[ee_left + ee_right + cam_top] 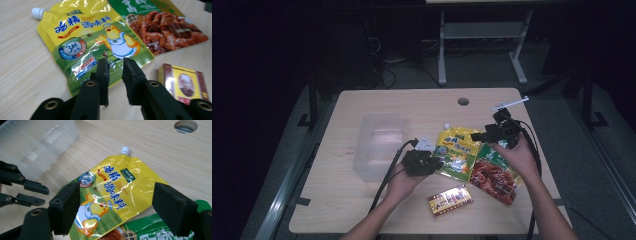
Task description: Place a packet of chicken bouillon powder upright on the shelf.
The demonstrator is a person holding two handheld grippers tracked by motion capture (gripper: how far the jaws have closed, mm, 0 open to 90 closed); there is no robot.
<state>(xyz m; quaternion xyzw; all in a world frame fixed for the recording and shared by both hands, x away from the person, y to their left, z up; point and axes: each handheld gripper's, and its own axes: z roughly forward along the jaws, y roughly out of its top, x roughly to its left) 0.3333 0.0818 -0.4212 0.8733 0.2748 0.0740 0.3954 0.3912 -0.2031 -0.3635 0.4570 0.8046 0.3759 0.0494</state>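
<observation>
High view: I log a pale wooden worktop [362, 100] carrying a clear plastic box [379, 145], a small red-and-gold carton [451, 200] near the front edge, and a green-and-red snack packet [494, 172]. The glossy yellow spouted seasoning pouch [457, 150] lies flat at centre, just beside the packet. My left gripper [432, 162] sits at its near-left edge; my right gripper [484, 136] hovers over its far-right side.

Left gripper view: jaws narrowed to a small gap, empty, with the pouch's lower edge beyond them. Chicken cartoon, blue lettering, white cap showing. The carton is cut off at right.

Right gripper view: jaws wide apart, holding nothing, above the pouch; the packet is partly hidden below.
</observation>
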